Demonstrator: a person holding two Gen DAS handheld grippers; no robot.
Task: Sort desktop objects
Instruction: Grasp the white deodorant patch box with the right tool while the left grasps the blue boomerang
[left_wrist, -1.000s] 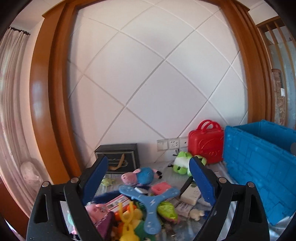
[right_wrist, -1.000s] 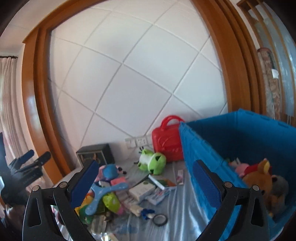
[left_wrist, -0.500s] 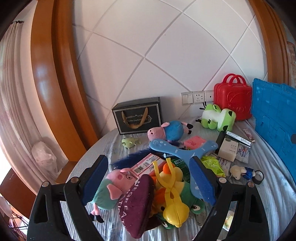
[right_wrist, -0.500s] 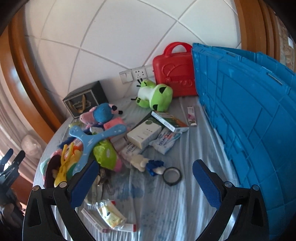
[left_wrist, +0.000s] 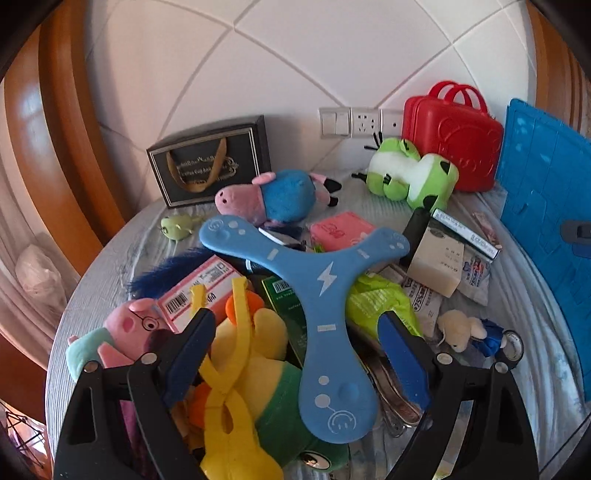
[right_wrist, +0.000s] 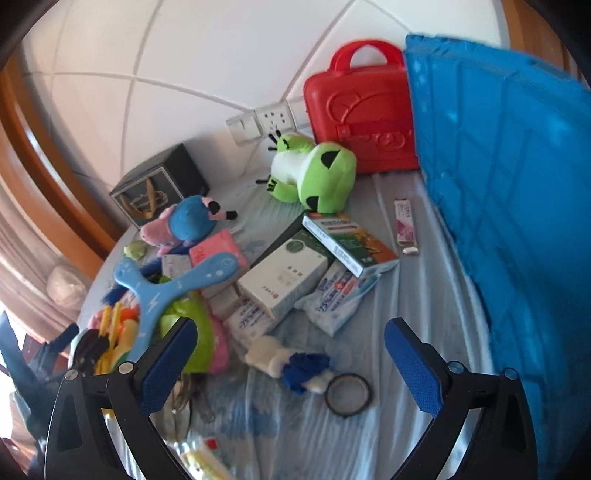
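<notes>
Left gripper (left_wrist: 295, 354): jaws spread wide, nothing clasped, poised over the lower blade of a three-armed blue foam boomerang (left_wrist: 317, 295) that lies atop a heap of toys. Right gripper (right_wrist: 291, 354): jaws likewise spread wide and empty, above a small white-and-blue soft toy (right_wrist: 291, 363) and a black ring of tape (right_wrist: 348, 394). Containers: one blue ribbed plastic crate (right_wrist: 517, 206), interior not seen; one red plastic case with handle (right_wrist: 362, 122), closed; one black gift box with gold ribbon (left_wrist: 210, 162), closed. Plush pigs counted: two, one in blue (left_wrist: 273, 199), one bespectacled (left_wrist: 129, 328). Green plush frog (right_wrist: 314, 173): one. Cartons, sachets and a yellow-green soft toy (left_wrist: 255, 391) are spread on the grey-clothed table (right_wrist: 424, 295).
</notes>
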